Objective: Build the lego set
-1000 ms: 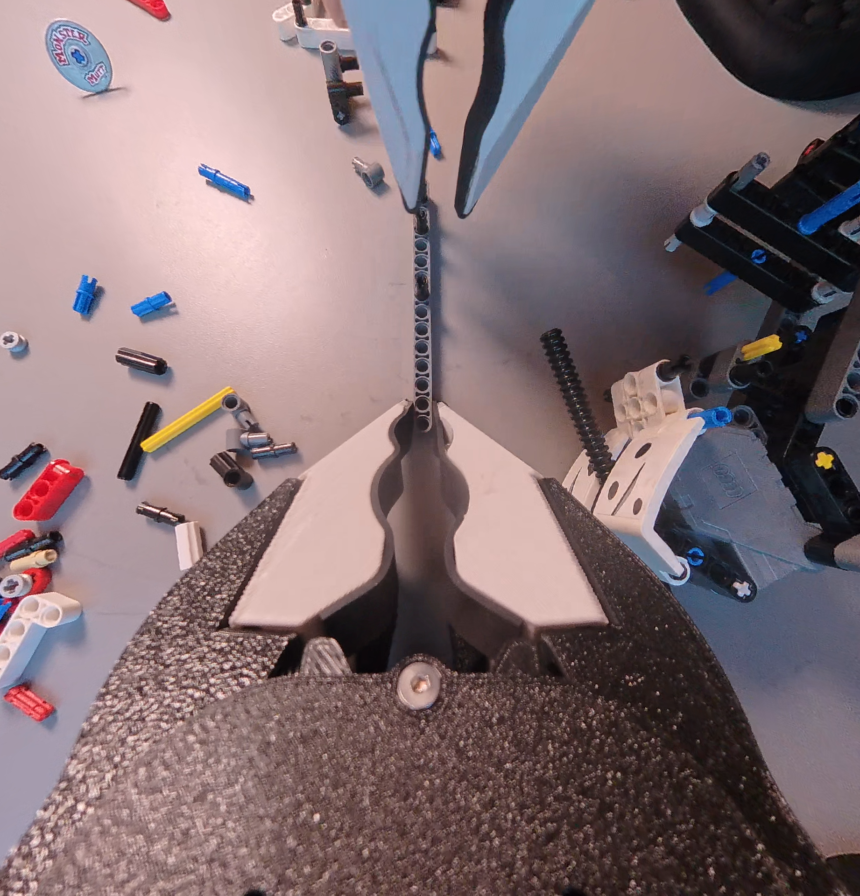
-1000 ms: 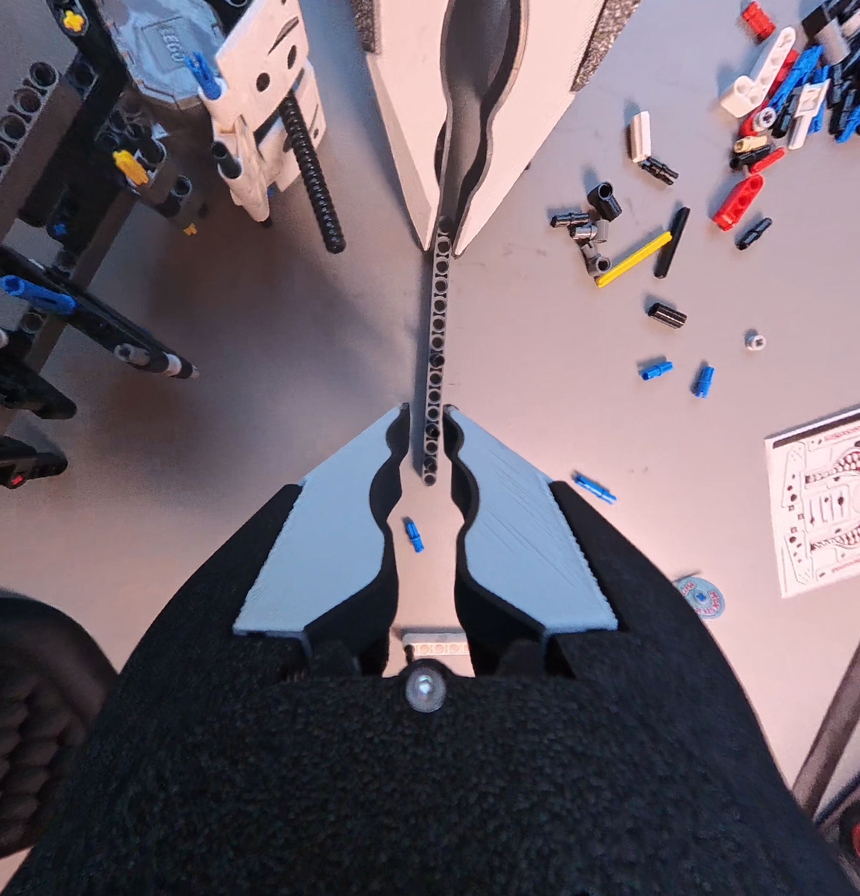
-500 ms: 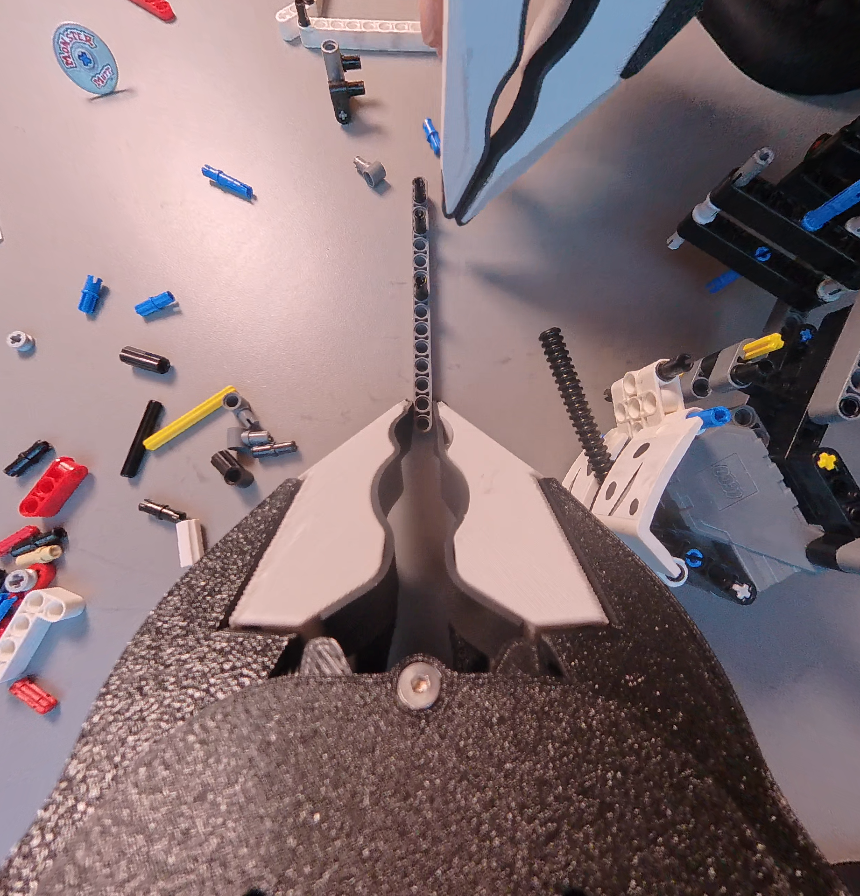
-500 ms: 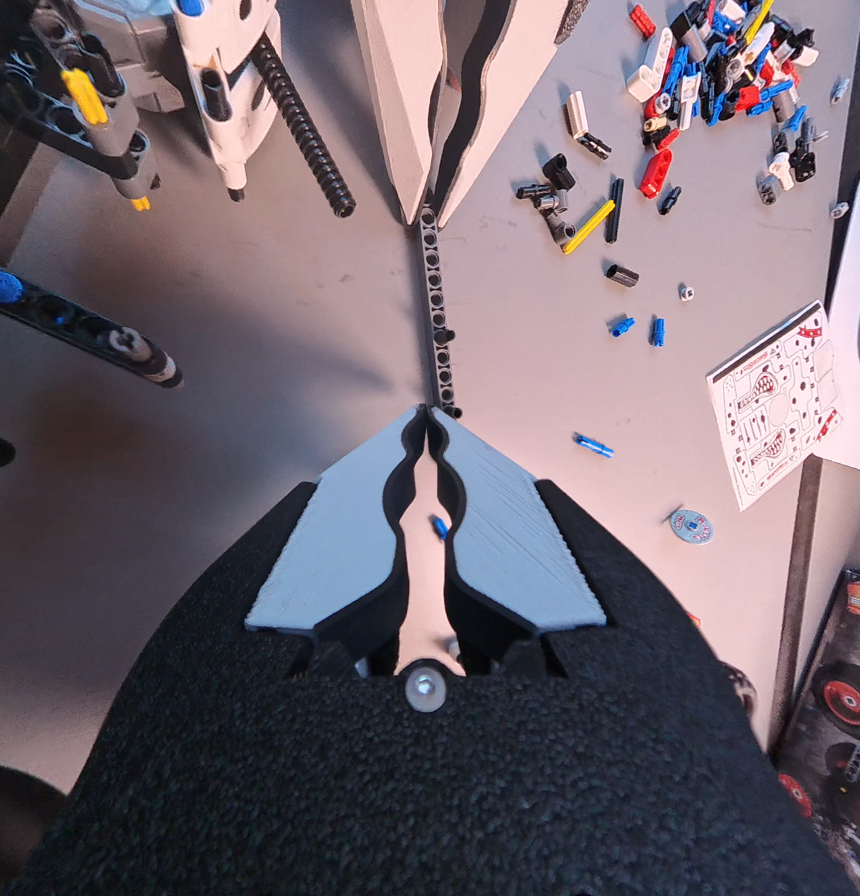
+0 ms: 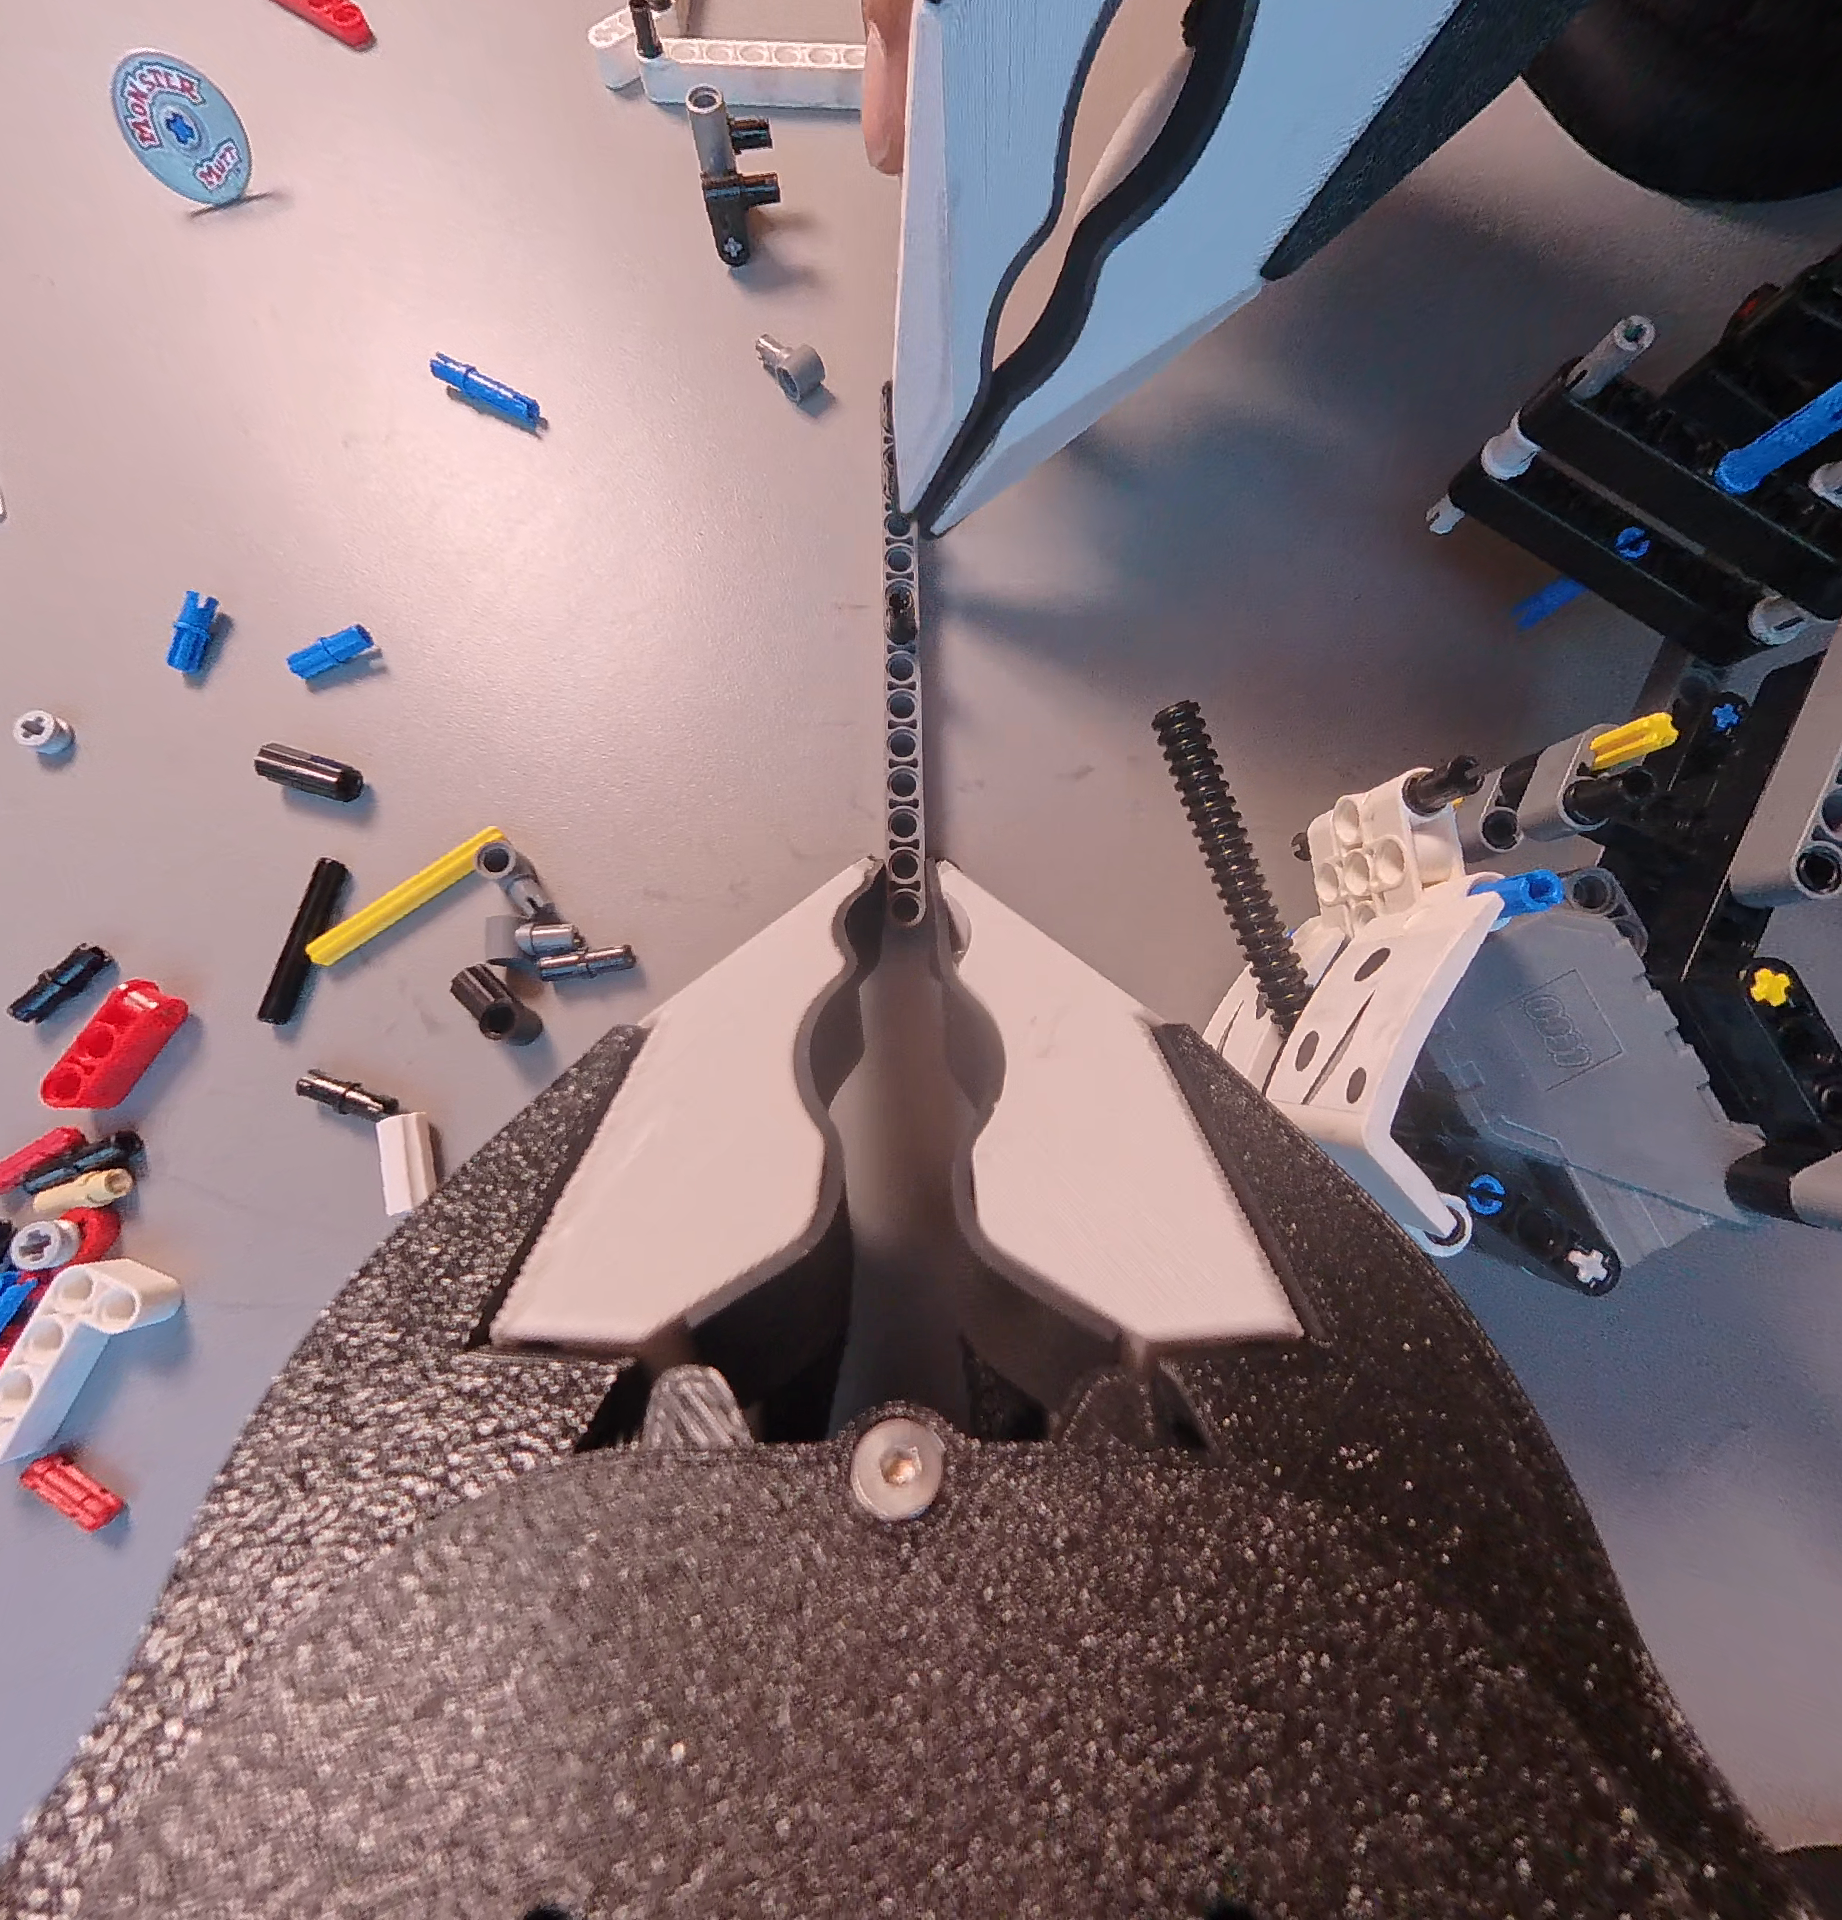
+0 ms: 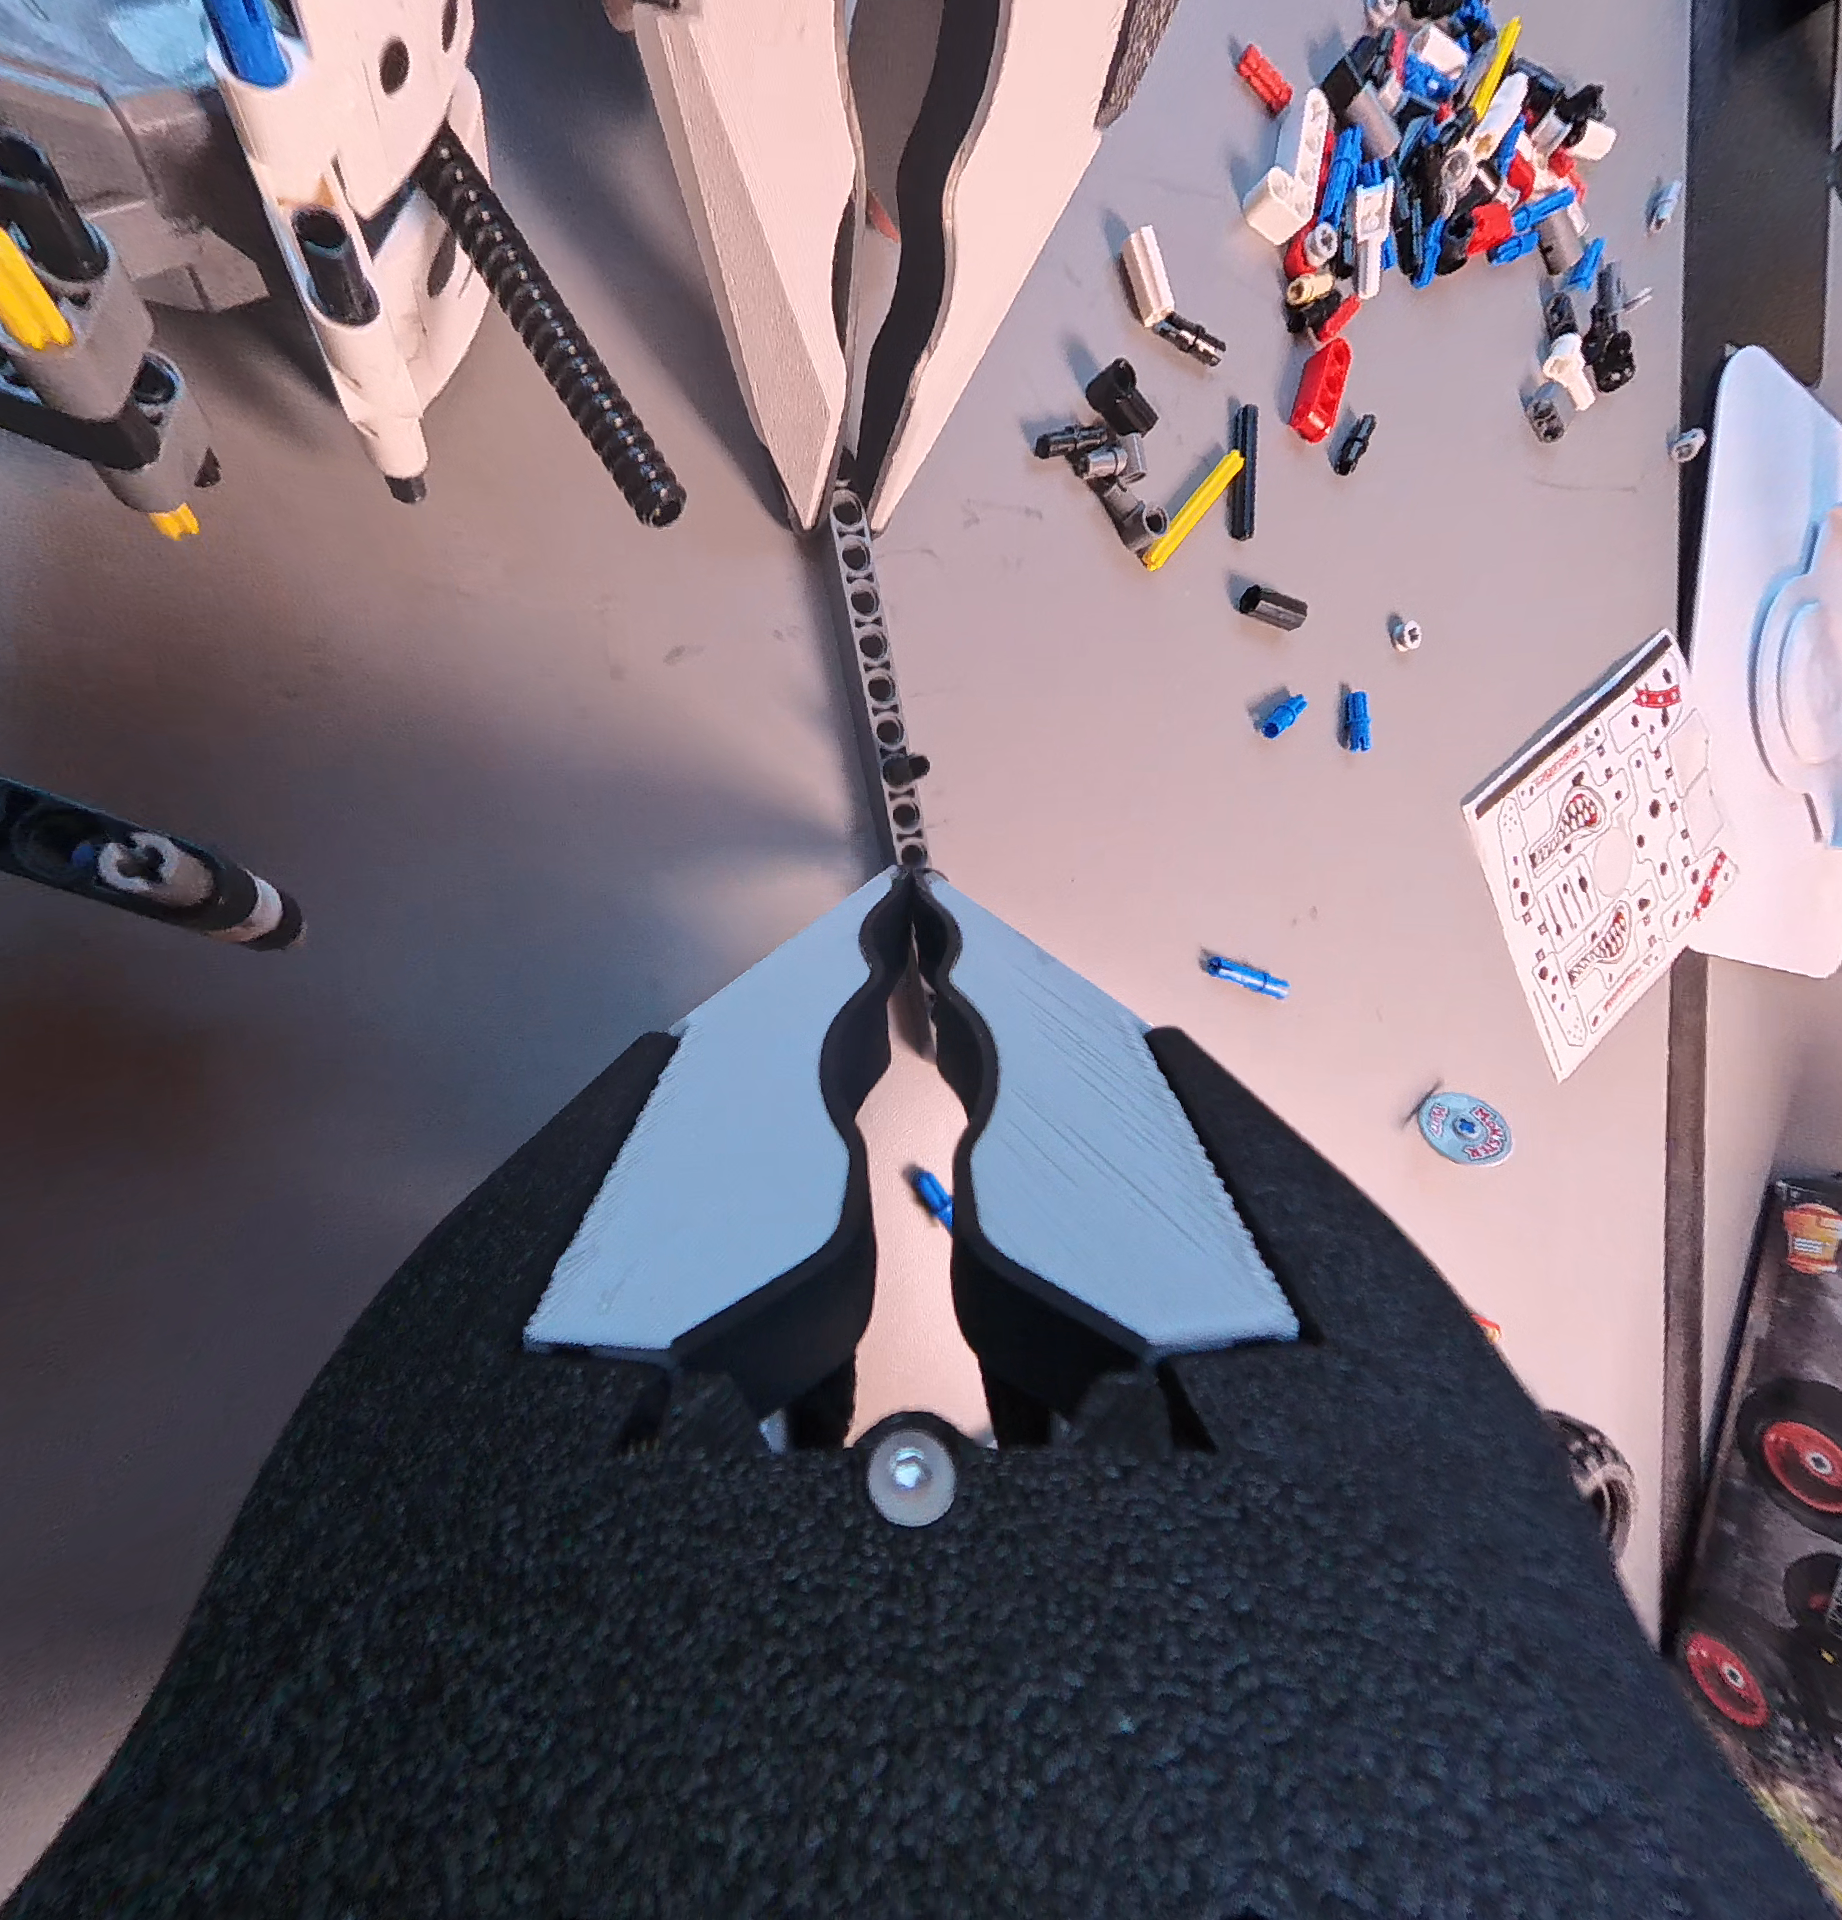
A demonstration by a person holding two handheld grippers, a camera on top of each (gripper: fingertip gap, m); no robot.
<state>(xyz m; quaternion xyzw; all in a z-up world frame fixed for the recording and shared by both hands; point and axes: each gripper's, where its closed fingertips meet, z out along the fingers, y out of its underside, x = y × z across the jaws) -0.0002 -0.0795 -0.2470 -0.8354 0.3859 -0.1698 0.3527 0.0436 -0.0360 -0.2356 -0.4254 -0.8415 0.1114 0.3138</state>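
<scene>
Left tongs (image 5: 906, 899) are clenching the near end of a long dark grey holed beam (image 5: 902, 727), holding it out above the grey counter (image 5: 584, 582). Right tongs (image 6: 912, 883) are pinching closed on the beam's far end, so both are gripping the same beam (image 6: 875, 665) from opposite ends. A short black pin (image 6: 904, 769) is sitting in one hole of the beam, nearer the right tongs. Partly built truck frame (image 5: 1665, 935) with white panels and a black spring is lying on the counter to the right in the left wrist view. Loose pieces are scattered to the left, including a yellow rod (image 5: 403, 894) and a red piece (image 5: 115, 1042). A sticker sheet (image 6: 1597, 852) is lying near the counter edge
</scene>
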